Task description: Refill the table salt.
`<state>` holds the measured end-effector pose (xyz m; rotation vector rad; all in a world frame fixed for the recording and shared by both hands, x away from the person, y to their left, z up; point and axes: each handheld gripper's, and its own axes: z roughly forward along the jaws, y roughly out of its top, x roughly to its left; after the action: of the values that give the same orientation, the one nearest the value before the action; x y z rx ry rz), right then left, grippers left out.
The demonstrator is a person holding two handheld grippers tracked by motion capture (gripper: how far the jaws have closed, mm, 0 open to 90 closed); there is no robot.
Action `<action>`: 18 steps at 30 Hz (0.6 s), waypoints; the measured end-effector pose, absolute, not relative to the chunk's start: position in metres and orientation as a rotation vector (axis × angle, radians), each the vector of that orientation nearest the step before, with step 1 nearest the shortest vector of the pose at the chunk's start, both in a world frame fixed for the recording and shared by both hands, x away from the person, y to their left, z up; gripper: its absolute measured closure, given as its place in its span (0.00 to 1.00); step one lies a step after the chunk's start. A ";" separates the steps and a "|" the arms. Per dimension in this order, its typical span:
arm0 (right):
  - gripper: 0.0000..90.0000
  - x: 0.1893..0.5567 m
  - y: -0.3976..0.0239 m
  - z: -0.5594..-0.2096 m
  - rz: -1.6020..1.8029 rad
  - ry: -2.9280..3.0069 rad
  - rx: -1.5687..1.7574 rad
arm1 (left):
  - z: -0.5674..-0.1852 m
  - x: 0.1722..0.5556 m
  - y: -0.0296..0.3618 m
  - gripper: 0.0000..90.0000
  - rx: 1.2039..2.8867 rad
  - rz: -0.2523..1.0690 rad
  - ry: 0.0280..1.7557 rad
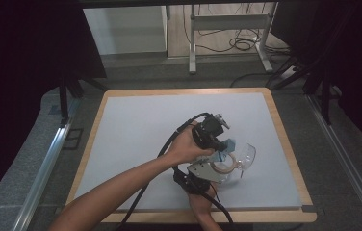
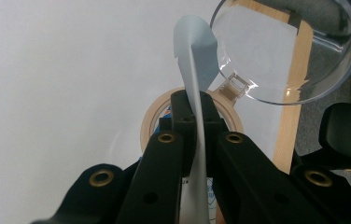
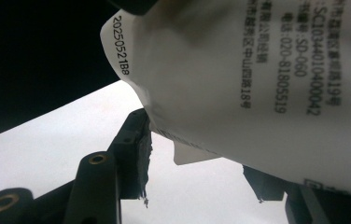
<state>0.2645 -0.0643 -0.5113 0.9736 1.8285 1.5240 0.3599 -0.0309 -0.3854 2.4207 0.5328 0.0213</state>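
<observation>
Now the left claw (image 2: pixel 197 109) is pinching a blue packet (image 2: pixel 193 51) near the tabletop's (image 1: pixel 135 125) front edge. The right claw (image 3: pixel 201 154) is standing half open around its printed side. Next, probably, pulling it open gently.

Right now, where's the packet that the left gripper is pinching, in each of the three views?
High view: the packet is the pale blue bit right of centre, just above the tape roll.
Left gripper view: edge-on at centre, pinched in the left gripper.
Right gripper view: its white printed side, top right.
Shared landmark: the white mat.
</observation>
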 end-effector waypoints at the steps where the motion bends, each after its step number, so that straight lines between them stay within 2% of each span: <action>1: 0.54 0.264 -0.064 -0.511 1.527 1.828 0.975 | -0.385 0.360 -0.031 1.00 2.419 0.021 0.534; 18: 0.54 0.265 -0.063 -0.509 1.525 1.819 0.976 | -0.384 0.360 -0.035 1.00 2.452 0.026 0.530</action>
<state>0.2653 -0.0635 -0.5087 0.9759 1.8189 1.5245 0.3603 -0.0346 -0.3837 2.4523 0.5301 0.0261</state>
